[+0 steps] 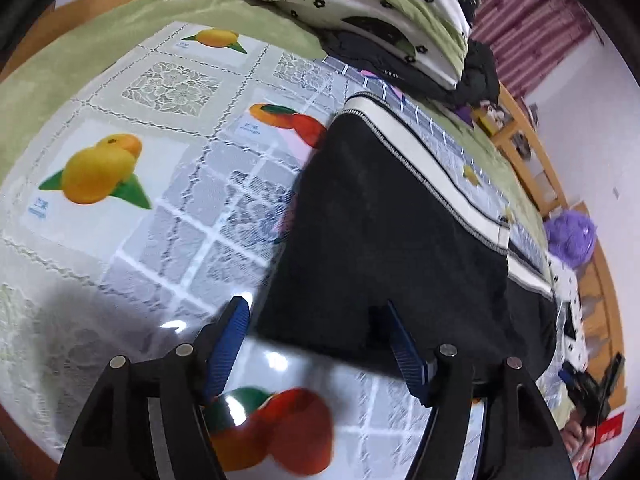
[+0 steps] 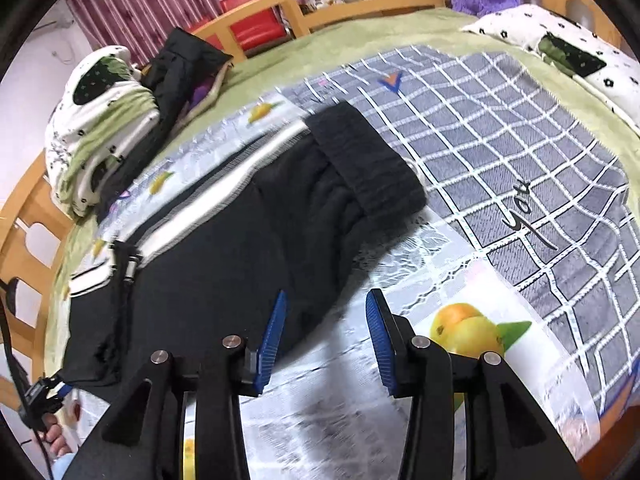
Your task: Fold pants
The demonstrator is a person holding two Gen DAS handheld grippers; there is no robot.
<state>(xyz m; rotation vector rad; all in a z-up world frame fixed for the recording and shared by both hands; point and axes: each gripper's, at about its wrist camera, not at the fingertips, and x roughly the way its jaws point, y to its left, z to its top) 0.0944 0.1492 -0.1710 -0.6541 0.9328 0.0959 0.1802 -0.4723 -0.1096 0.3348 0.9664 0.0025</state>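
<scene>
The black pants (image 2: 224, 248) lie folded on a glossy fruit-print cover (image 1: 132, 216) spread over the bed, white side stripe (image 1: 432, 168) along the far edge and ribbed cuff (image 2: 372, 160) toward the checked blanket (image 2: 520, 152). The left gripper (image 1: 316, 320) hovers over the near edge of the cloth, jaws well apart and gripping nothing. The right gripper (image 2: 326, 310) (blue pads showing) stands partly open just above the pants' edge; it seems clear of the fabric, though blur makes that uncertain.
</scene>
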